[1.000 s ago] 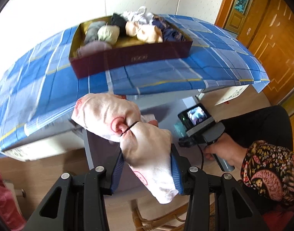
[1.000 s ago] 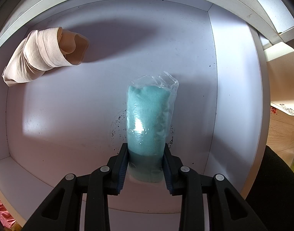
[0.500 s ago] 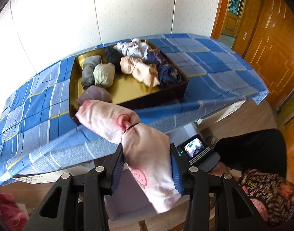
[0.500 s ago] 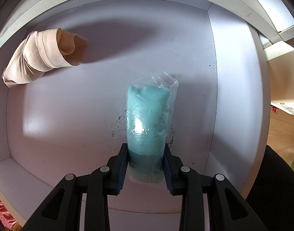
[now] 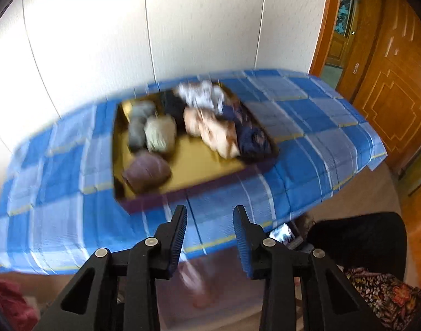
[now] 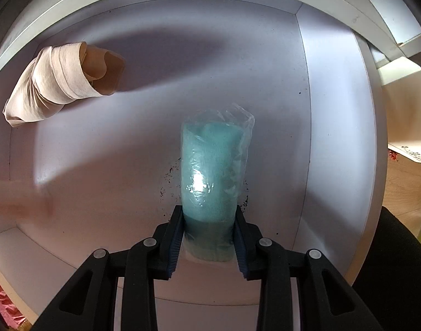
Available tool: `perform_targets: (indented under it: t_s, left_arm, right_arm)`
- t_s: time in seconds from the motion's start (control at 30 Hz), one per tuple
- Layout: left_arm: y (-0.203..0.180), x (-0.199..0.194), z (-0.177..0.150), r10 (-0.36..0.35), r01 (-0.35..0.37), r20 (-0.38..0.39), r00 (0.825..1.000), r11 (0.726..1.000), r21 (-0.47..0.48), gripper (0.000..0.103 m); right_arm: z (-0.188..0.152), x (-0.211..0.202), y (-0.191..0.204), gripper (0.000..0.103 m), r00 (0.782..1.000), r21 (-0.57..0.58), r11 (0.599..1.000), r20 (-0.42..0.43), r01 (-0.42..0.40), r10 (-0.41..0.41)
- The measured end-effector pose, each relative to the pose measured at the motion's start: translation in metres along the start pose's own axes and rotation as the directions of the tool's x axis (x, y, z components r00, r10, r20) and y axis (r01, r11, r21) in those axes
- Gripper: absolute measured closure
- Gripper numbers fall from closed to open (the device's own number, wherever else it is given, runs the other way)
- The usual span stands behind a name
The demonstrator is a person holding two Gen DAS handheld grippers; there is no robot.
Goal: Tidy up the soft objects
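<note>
Teal roll (image 6: 213,182) in clear wrap, clamped between right gripper (image 6: 209,237) pads over white drawer floor (image 6: 105,171); beige roll (image 6: 58,82) lying well apart in far left corner. Left gripper (image 5: 209,237) empty, jaws closing to a narrow gap, nothing between them, over blue checked cloth (image 5: 306,149) bearing tray (image 5: 199,168) of rolled socks (image 5: 158,135). White panelled wall (image 5: 182,27) behind, wooden doors (image 5: 389,88) at right.

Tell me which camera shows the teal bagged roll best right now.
The right wrist view: the teal bagged roll fills the centre, sharp, clamped at its lower end in the right gripper over the white drawer. The left wrist view does not show the roll.
</note>
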State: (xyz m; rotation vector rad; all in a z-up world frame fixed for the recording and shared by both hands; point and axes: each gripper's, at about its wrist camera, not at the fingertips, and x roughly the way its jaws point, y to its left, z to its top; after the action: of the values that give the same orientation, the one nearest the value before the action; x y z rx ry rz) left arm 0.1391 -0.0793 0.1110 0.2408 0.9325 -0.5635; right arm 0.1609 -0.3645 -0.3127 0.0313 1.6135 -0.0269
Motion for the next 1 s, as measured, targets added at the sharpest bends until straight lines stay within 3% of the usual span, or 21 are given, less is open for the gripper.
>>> perform_targets:
  t_s: [0.1,0.23,0.37,0.43,0.53,0.73,0.8,0.87,1.0]
  left_arm:
    - [-0.003,0.037,-0.035,-0.041,0.04,-0.124,0.991,0.999,-0.011,0.066]
    - [-0.004,0.111,-0.099,-0.048,0.03,-0.335,0.941,0.998,-0.057,0.042]
    - [0.001,0.176,-0.152,-0.008,-0.045,-0.473,0.881,0.994,-0.1,0.041]
    - [0.008,0.207,-0.167,-0.009,-0.068,-0.515,0.857,0.989,-0.132,0.04]
    - [0.021,0.238,-0.179,0.014,-0.12,-0.536,0.844,0.979,-0.163,0.033]
    - [0.05,0.287,-0.2,0.071,-0.225,-0.595,0.801,0.956,-0.19,0.033]
    - [0.055,0.295,-0.208,0.057,-0.22,-0.611,0.79,0.955,-0.197,0.037]
    - [0.058,0.298,-0.215,0.05,-0.218,-0.617,0.786,0.955,-0.199,0.067]
    - [0.059,0.288,-0.219,0.01,-0.171,-0.615,0.789,0.964,-0.204,0.071]
  right_arm:
    - [0.0,-0.001,-0.002,0.07,1.0,0.009,1.0,0.002,-0.011,0.011]
    - [-0.001,-0.002,0.001,0.069,1.0,0.008,1.0,0.002,-0.006,0.006]
    - [-0.002,-0.001,0.002,0.069,1.0,0.011,1.0,0.005,-0.009,0.009]
    - [-0.003,0.0,0.001,0.069,1.0,0.012,1.0,0.006,-0.01,0.01]
    - [-0.003,0.0,0.003,0.068,1.0,0.006,1.0,0.005,-0.003,0.003]
    - [-0.005,0.0,0.003,0.068,1.0,0.011,1.0,0.008,-0.014,0.014]
    - [-0.006,0.0,0.001,0.068,1.0,0.022,0.999,0.009,-0.025,0.024]
    - [-0.006,0.0,0.0,0.068,1.0,0.025,0.999,0.01,-0.028,0.028]
    - [-0.007,-0.001,0.001,0.068,1.0,0.02,1.0,0.01,-0.022,0.022]
